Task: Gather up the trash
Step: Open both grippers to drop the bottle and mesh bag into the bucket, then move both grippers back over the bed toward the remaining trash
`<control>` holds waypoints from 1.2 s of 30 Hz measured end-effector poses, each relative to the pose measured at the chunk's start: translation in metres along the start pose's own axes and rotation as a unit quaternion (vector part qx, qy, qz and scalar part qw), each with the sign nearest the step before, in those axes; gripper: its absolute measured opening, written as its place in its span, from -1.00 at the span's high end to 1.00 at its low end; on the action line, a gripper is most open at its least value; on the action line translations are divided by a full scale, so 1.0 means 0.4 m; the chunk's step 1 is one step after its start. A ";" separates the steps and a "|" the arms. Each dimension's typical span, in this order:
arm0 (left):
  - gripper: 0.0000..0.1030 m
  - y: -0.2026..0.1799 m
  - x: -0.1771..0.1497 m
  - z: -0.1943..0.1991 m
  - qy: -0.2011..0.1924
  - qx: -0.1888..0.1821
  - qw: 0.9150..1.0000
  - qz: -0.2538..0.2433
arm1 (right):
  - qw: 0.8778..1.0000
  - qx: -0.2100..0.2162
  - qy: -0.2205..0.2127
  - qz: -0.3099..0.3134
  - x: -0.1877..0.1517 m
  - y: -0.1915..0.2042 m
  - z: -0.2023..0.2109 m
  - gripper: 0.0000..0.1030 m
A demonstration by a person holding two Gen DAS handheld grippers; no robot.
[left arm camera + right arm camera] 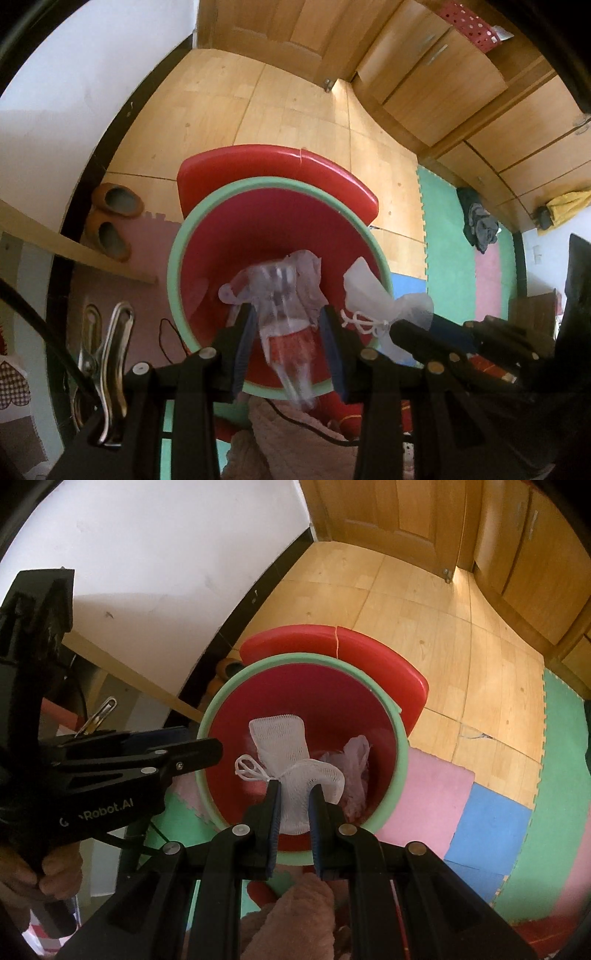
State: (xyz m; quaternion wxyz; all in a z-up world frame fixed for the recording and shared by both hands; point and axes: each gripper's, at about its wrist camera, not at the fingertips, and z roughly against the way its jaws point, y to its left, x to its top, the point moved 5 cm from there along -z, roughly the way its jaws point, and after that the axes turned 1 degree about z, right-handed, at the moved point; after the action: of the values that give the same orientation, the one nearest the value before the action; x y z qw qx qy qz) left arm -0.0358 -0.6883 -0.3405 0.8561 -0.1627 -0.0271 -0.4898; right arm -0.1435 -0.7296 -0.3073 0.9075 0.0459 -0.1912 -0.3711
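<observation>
Red bin [266, 236] with the green rim sits on the floor right under both my grippers, red lid [280, 166] lying behind it. Left gripper [288, 325] is clamped on a crumpled clear plastic wrapper [284, 295] with red print, hanging over the bin mouth. Right gripper [295, 797] is narrow, pinched on a white mesh net bag [291, 771] with a drawstring loop, also above the opening. From the right wrist view, some pale crumpled plastic [354, 753] shows inside the bin past the mesh bag; it's likely the left gripper's wrapper, can't tell for certain.

Status as I read it: both pieces picked up and brought over the bin, drop not yet done. Left to do: open both jaws so the wrapper and net fall in. Risk: mesh may snag on the pads. Other floor stuff, the slippers [114, 221] and a cloth heap [480, 225] on the foam mats, doesn't look like trash to me.
</observation>
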 end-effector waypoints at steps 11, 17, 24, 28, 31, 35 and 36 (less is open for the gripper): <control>0.16 0.014 0.006 0.019 0.001 0.013 1.000 0.012 | 1.000 -0.006 -0.010 0.000 0.011 0.005 0.008 0.37; 0.16 0.023 0.007 0.045 -0.003 0.016 1.000 0.021 | 1.000 -0.010 -0.013 -0.004 0.019 0.007 0.015 0.32; 0.16 0.023 0.007 0.081 -0.011 0.015 0.999 0.028 | 1.000 -0.015 -0.023 0.000 0.025 0.015 0.048 0.31; 0.16 0.025 0.004 0.112 -0.019 0.011 0.999 0.035 | 0.999 -0.016 -0.032 0.001 0.031 0.025 0.075 0.18; 0.16 0.024 0.003 0.145 -0.027 0.011 0.999 0.039 | 0.999 -0.016 -0.039 0.004 0.035 0.037 0.095 0.16; 0.16 0.021 -0.003 0.190 -0.042 0.011 0.998 0.044 | 0.999 -0.016 -0.049 0.012 0.039 0.057 0.124 0.16; 0.16 0.022 -0.004 0.199 -0.044 0.010 0.998 0.046 | 0.998 -0.016 -0.051 0.013 0.039 0.061 0.130 0.16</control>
State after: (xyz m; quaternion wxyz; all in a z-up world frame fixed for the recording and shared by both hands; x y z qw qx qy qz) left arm -0.0202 -0.6585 -0.2677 0.8772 -0.1764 -0.0628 -0.4422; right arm -0.1371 -0.7198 -0.2491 0.9021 0.0097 -0.2317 -0.3640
